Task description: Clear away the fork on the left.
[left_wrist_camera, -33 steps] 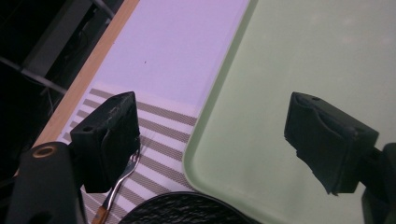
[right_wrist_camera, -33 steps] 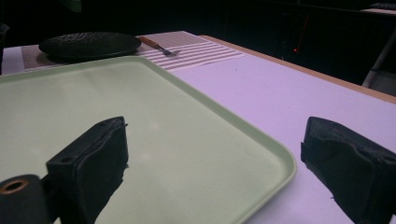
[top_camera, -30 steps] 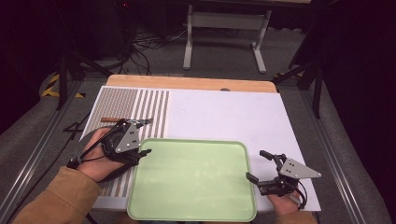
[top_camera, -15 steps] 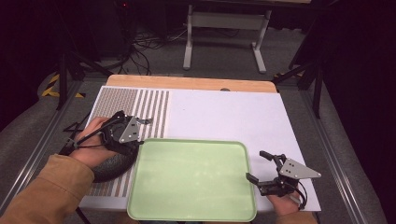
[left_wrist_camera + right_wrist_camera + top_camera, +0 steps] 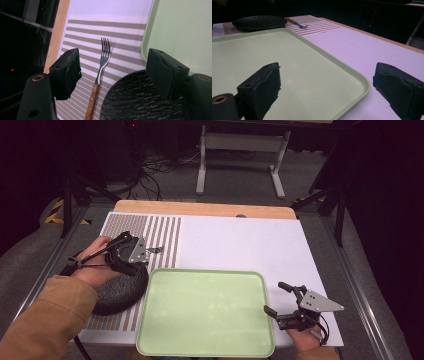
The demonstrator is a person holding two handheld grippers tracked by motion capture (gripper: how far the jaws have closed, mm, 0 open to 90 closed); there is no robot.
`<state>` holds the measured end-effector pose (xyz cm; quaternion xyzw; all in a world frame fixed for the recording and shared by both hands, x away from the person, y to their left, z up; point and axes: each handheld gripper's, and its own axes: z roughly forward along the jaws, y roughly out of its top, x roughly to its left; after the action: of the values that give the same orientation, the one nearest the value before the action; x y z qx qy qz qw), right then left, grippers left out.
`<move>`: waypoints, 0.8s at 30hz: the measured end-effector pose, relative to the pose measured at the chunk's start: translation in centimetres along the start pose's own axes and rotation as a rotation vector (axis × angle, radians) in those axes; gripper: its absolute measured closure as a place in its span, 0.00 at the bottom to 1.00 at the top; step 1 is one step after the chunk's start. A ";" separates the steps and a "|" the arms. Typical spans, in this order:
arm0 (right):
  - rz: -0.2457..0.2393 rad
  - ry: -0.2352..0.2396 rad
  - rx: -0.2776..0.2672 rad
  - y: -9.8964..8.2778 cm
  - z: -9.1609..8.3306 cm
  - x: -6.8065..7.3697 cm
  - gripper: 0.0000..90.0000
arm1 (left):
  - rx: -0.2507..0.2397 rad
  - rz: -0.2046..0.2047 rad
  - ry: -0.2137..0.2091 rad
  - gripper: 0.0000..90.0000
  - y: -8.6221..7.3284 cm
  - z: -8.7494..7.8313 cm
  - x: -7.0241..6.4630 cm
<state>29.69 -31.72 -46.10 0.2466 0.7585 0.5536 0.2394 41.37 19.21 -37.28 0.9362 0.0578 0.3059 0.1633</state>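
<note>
left tool (image 5: pixel 156 250): jaws apart, just been closing, gripping nothing; fork seen between them, pads clear of it
right tool (image 5: pixel 280 299): jaws wide, holding nothing, at tray's right edge
fork (image 5: pixel 100 72): flat on striped mat (image 5: pixel 120 35), wooden handle nearest the tool, tines away
black plate (image 5: pixel 140 100): just beside fork, on mat
green tray (image 5: pixel 207 312): worktop (image 5: pixel 240 245) front, touching plate's rim

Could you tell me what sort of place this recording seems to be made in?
Probably a lab or studio set up for recording: a white-topped wooden table in a dark room, loose cables on the floor, and a metal stand behind it.
</note>
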 end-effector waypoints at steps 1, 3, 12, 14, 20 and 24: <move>-0.002 -0.001 0.002 0.0 0.0 0.0 0.09 | 0.010 0.004 -0.006 0.32 -0.1 0.3 0.2; -0.002 -0.003 0.003 0.0 -0.1 -0.1 0.09 | 0.021 0.008 -0.010 0.32 -0.2 0.5 0.3; -0.041 -0.021 0.045 0.3 0.1 0.0 0.09 | 0.089 0.037 -0.016 0.32 -0.7 2.9 1.9; -0.056 -0.020 0.057 0.4 0.3 0.1 0.09 | 0.099 0.043 -0.023 0.32 -0.8 3.4 2.2; -0.065 -0.025 0.068 0.4 0.3 0.1 0.09 | 0.149 0.058 -0.028 0.34 -1.1 4.5 2.8; -0.053 -0.030 0.069 0.3 0.3 -0.1 0.09 | 0.170 0.037 -0.041 0.36 -1.5 5.2 3.6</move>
<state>29.95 -31.47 -45.84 0.2426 0.7797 0.5168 0.2570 47.30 20.01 -39.74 0.9537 0.0631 0.2834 0.0788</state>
